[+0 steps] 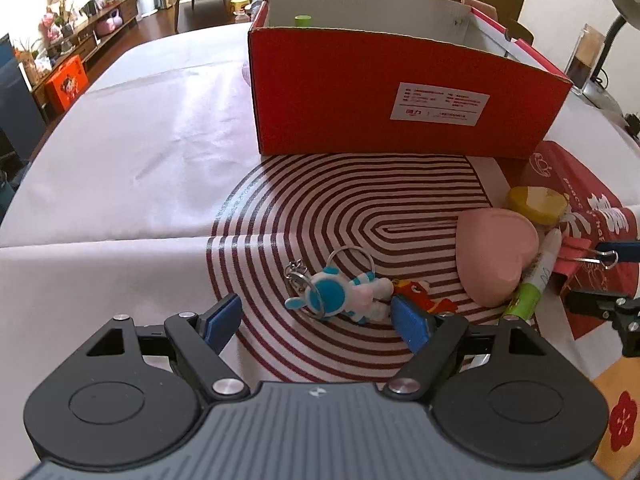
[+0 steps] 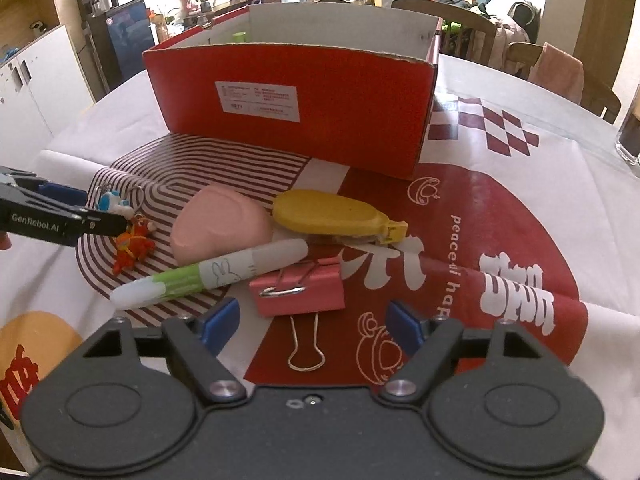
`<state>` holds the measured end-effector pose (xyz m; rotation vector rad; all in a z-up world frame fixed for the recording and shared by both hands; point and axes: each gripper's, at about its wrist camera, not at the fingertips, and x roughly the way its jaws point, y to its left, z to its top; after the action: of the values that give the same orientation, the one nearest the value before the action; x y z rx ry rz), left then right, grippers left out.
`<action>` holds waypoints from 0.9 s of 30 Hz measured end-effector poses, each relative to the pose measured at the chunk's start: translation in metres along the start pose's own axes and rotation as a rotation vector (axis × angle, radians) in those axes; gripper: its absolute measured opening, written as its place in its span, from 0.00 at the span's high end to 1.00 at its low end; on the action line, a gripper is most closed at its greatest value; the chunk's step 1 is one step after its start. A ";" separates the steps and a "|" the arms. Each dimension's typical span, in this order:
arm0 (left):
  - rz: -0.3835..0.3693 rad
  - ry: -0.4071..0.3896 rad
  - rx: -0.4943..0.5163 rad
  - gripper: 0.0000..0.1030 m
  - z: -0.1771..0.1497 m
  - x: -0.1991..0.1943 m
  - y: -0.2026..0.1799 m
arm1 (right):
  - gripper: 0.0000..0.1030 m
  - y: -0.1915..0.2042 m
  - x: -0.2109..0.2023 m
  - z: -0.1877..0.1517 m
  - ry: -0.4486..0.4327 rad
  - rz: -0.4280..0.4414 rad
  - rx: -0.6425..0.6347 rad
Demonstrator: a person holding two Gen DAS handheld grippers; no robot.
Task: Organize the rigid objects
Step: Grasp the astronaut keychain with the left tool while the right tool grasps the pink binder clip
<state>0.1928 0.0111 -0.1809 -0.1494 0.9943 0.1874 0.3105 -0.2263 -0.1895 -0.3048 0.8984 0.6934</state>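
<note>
Both claws low over the clutter, each lined up on a piece for the red box (image 1: 408,92).

Left wrist: left gripper (image 1: 316,320) apart, astride the blue keychain figure (image 1: 344,292); close squarely on its body, not the rings. Right wrist: right gripper (image 2: 312,320) apart, the pink binder clip (image 2: 298,290) just ahead between the pads; grip its body, clear of the green pen (image 2: 208,276).

Blue-and-white plastic rabbit keychain (image 1: 344,294) lies flat between the left jaws; pink metal binder clip (image 2: 298,290) between the right jaws.

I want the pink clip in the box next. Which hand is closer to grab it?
The right gripper. The pink binder clip lies straight ahead between its open fingers, while the left gripper frames the blue-and-white keychain figure.
</note>
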 end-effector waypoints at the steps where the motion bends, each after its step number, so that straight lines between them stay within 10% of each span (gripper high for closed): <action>1: 0.003 0.001 -0.002 0.21 0.001 0.001 -0.001 | 0.24 0.000 0.001 0.000 0.000 0.003 0.001; 14: 0.025 -0.006 -0.008 0.22 0.001 0.006 -0.006 | 0.34 0.005 0.012 0.007 -0.002 0.002 -0.026; 27: 0.013 -0.006 0.004 0.44 0.000 0.000 -0.013 | 0.51 0.017 0.011 0.005 -0.013 -0.036 -0.060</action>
<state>0.1963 -0.0011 -0.1806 -0.1387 0.9899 0.1979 0.3070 -0.2068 -0.1948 -0.3687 0.8586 0.6890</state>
